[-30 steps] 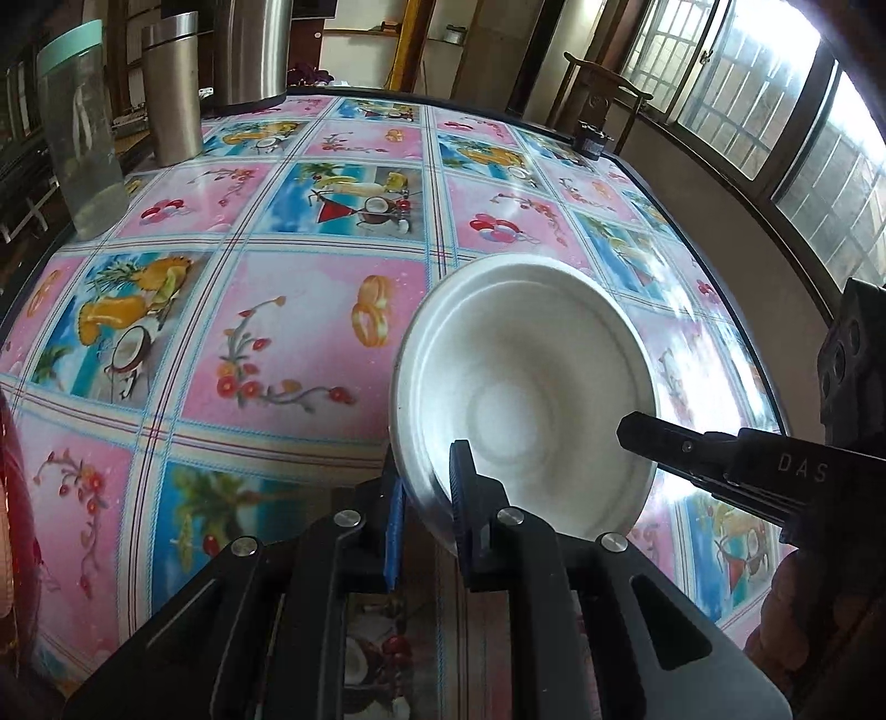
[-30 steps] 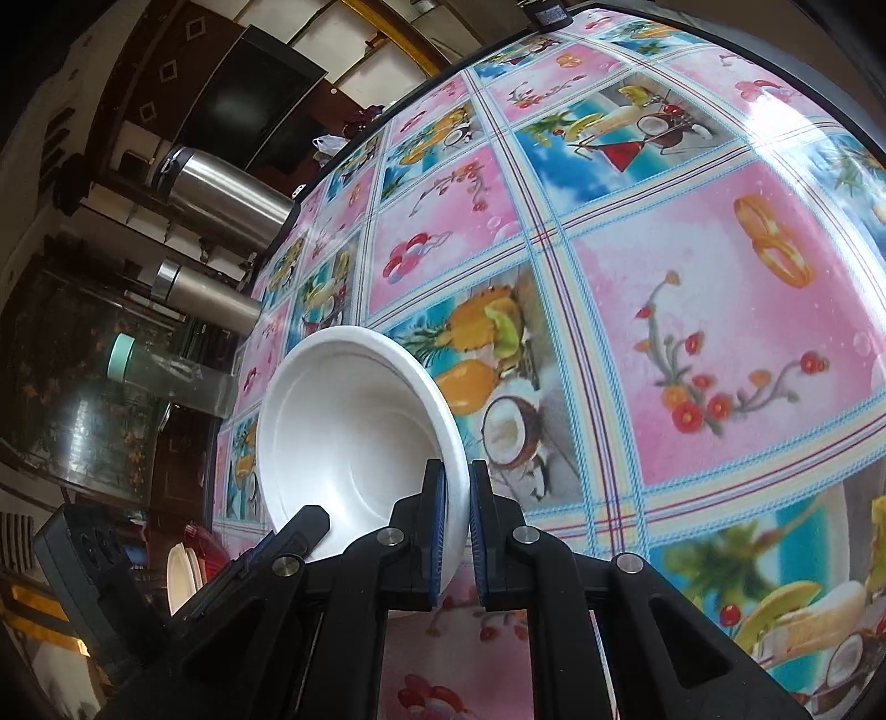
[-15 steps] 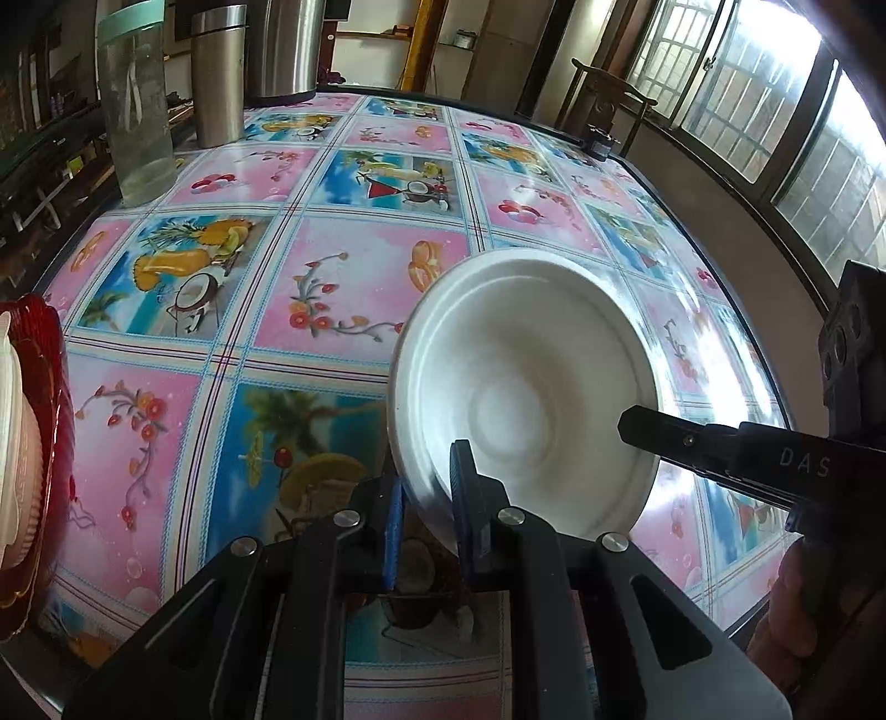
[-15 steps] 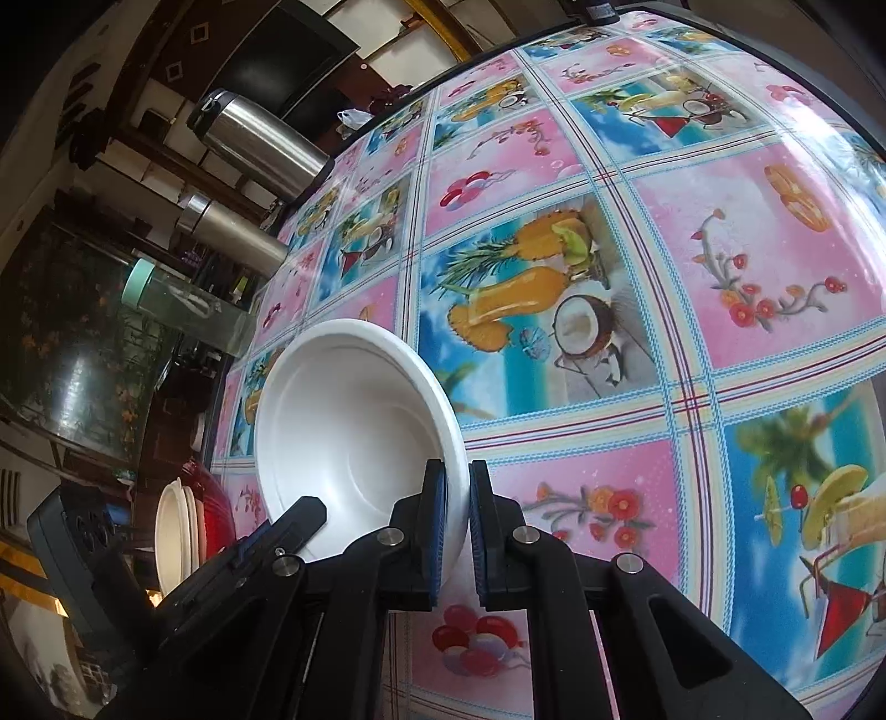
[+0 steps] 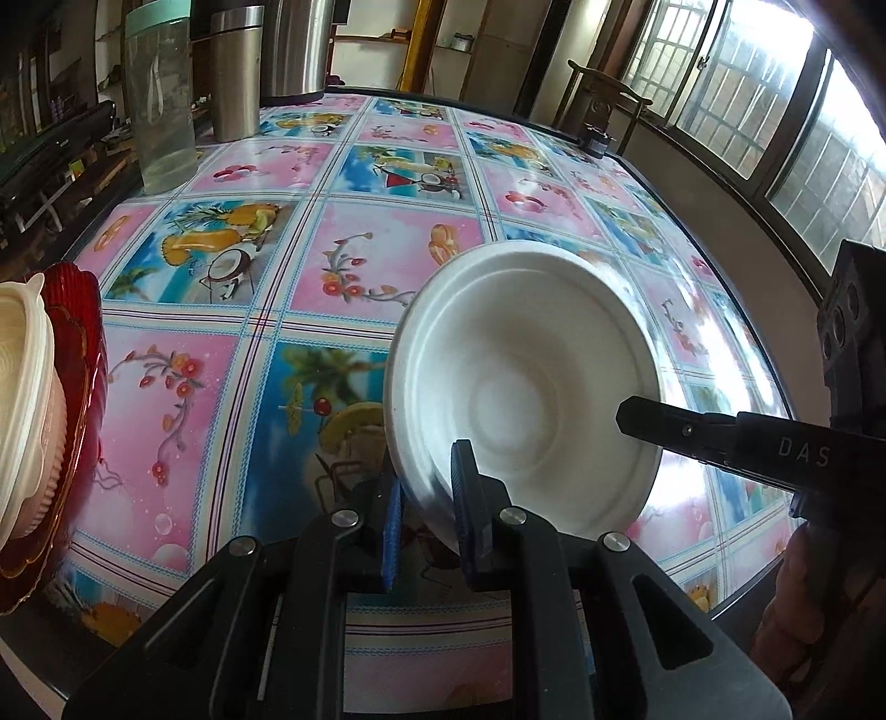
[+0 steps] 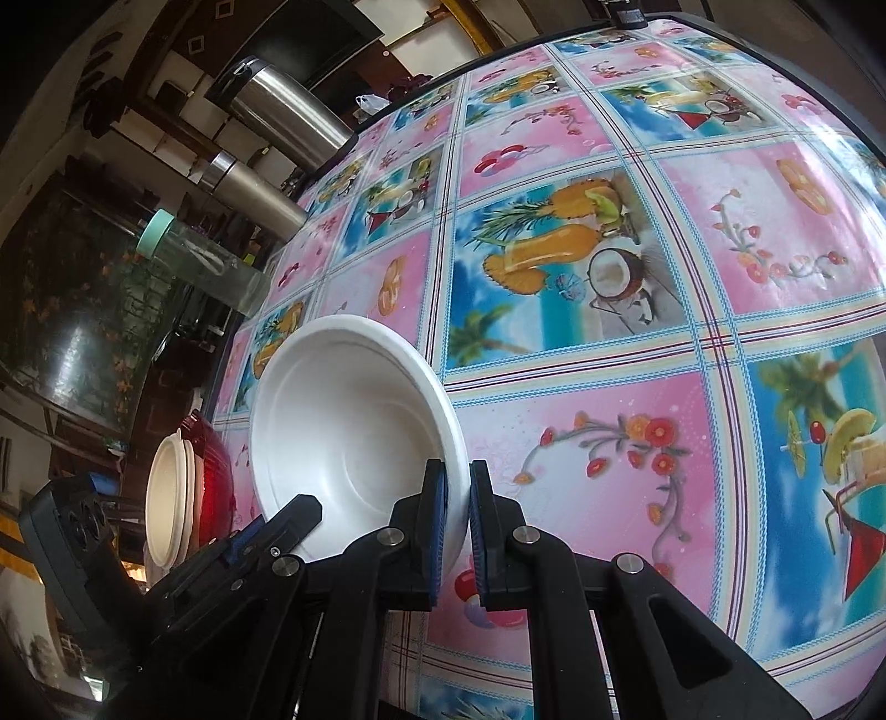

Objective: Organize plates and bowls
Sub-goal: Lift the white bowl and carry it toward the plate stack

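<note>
A white foam bowl (image 5: 531,376) is held in the air above the table, tilted. My left gripper (image 5: 426,498) is shut on its near rim. My right gripper (image 6: 457,498) is shut on the opposite rim of the same bowl (image 6: 343,432); its finger (image 5: 720,437) shows at the right of the left wrist view. A stack of cream bowls (image 5: 22,399) sits on a red plate (image 5: 77,387) at the table's left edge. The stack also shows in the right wrist view (image 6: 169,493), with the red plate (image 6: 213,476) behind it.
The table carries a glossy pink and blue fruit-print cloth (image 5: 343,266). At its far left stand a clear jar with a green lid (image 5: 158,99), a steel tumbler (image 5: 235,72) and a large steel flask (image 5: 293,50). A wooden chair (image 5: 603,111) stands beyond the far edge.
Both grippers have carried the bowl back and to the left over the table. The red plate with the cream bowls has come into view at the left.
</note>
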### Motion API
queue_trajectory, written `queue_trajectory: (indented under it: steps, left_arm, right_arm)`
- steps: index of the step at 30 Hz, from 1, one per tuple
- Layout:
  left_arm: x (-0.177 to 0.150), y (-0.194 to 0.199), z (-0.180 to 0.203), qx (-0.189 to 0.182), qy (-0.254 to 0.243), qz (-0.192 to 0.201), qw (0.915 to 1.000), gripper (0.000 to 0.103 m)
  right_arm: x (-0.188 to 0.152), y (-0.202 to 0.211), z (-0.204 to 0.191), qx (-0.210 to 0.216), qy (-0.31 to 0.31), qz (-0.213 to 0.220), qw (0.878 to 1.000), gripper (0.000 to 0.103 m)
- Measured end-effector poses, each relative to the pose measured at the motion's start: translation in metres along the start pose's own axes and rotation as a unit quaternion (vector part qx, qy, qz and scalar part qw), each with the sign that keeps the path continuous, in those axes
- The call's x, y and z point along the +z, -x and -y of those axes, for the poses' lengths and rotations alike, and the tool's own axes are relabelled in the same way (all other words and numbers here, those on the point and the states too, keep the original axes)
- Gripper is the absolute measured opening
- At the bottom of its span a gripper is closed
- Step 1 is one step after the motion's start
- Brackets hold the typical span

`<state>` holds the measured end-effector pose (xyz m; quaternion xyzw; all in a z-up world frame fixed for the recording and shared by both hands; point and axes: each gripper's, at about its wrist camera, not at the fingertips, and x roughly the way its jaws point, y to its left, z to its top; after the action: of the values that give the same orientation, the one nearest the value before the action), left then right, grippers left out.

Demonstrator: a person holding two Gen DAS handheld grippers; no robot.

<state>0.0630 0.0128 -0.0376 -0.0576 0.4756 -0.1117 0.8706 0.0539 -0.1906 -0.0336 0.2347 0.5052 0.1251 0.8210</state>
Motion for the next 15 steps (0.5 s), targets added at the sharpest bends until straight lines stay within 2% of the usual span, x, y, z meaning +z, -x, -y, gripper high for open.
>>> queue_trajectory:
  steps: [8,15]
  left_arm:
    - [-0.006,0.006,-0.005,-0.006,0.001,-0.004,1.0,0.014]
    - [-0.005,0.018,-0.012,-0.011,0.008,0.011,0.9998,0.014]
  right_arm:
    - [-0.008,-0.006,-0.01,-0.002,0.012,-0.007,1.0,0.009]
    - [-0.011,-0.006,-0.021,-0.002,0.022,-0.008,1.0,0.009]
